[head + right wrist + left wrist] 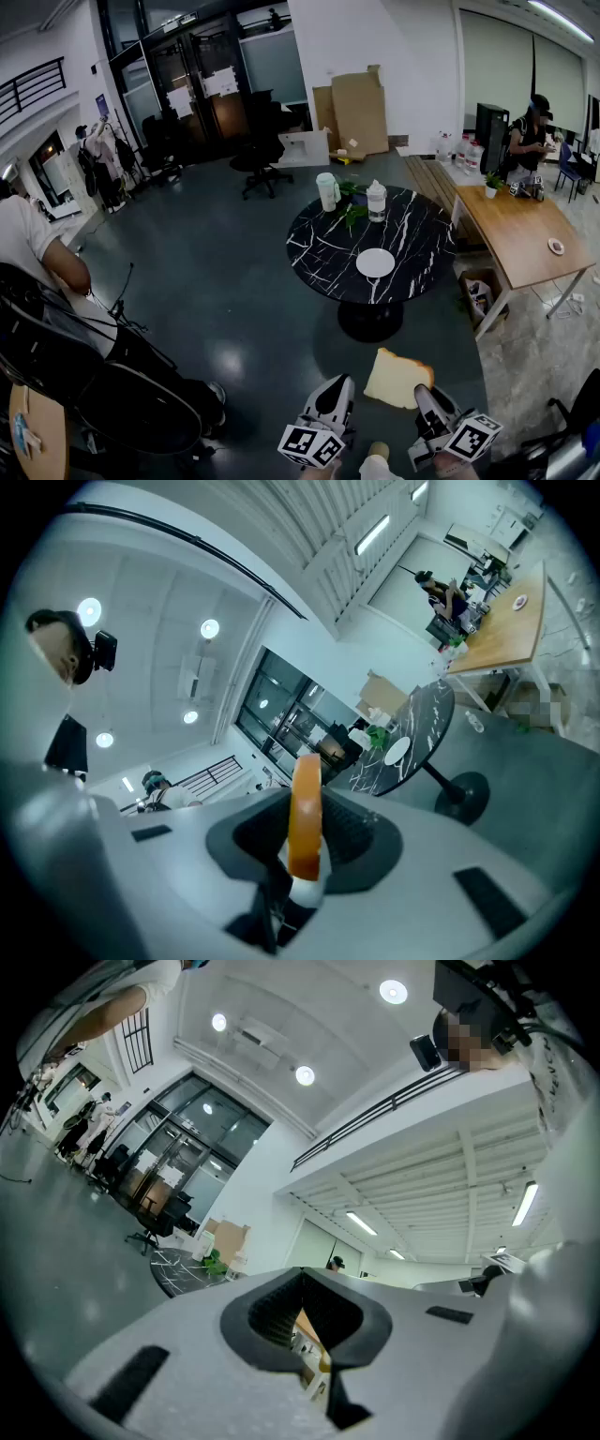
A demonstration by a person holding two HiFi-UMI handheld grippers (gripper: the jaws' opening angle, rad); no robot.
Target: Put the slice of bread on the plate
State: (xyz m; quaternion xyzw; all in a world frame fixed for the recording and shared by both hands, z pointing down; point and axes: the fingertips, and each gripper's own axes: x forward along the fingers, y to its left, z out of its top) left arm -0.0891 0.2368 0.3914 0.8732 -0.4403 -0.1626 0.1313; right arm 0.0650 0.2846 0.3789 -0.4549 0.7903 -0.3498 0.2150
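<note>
At the far left a person in a white top [26, 251] is cut off by the frame edge, and we cannot make out the dark gear beside them. Of our two tools we see only the front parts, because the bottom edge crops the hands behind them. The left tool [337, 386] is narrow, its tips meeting on nothing. On the round black worktop [319, 253] ahead we count one white jug [327, 191], one small plant [352, 214], one white plate [375, 262] and one lidded bottle [376, 201]. The single slice of bread [397, 375] is in the air, well short of the plate. It is clamped in the right tool [422, 394], which hides its lower right corner. The right gripper view shows the bread only edge-on.
</note>
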